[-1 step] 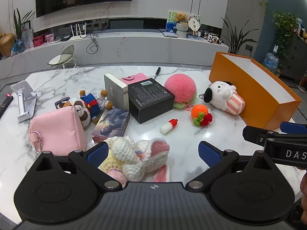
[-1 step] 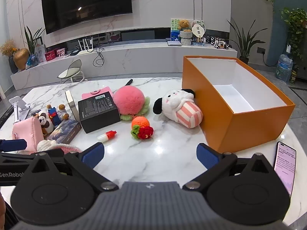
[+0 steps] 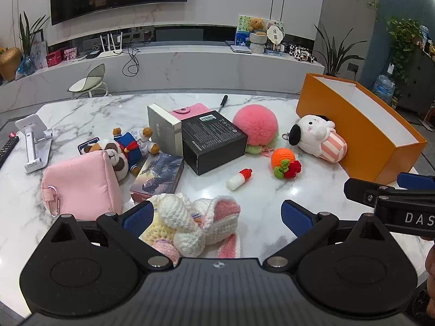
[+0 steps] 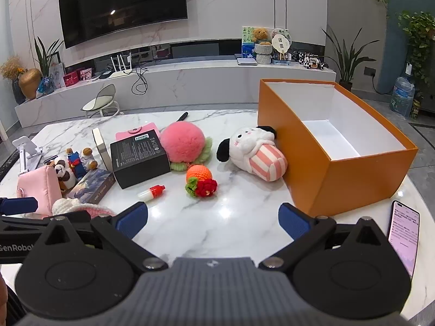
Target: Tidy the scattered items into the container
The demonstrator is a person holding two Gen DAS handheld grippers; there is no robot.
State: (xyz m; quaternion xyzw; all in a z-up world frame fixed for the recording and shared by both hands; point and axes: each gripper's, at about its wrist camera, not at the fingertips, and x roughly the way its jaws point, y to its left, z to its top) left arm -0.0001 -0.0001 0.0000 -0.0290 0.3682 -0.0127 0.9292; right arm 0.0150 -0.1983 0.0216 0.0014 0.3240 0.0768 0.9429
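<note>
The orange box (image 4: 353, 174) stands open at the right of the marble table, its white inside bare. My left gripper (image 3: 216, 217) is open over a cream and pink crochet bunny (image 3: 195, 222), which lies between its fingers near the left pad. My right gripper (image 4: 213, 221) is open above bare marble, nothing between its fingers. Scattered ahead are a white dog plush (image 4: 255, 152) against the box wall, an orange crochet fruit (image 4: 199, 179), a pink pompom (image 4: 182, 142), a red-capped bottle (image 4: 151, 193), a black box (image 4: 138, 154), a book (image 3: 159, 176), a pink pouch (image 3: 78, 184) and small bear toys (image 3: 130, 149).
A lit smartphone (image 4: 402, 241) lies at the near right table edge beside the box. A white phone stand (image 3: 32, 141) and a remote (image 3: 8, 149) sit at the far left. A grey box (image 3: 163, 127), pink wallet (image 3: 190, 108) and pen (image 3: 223, 102) lie behind the black box.
</note>
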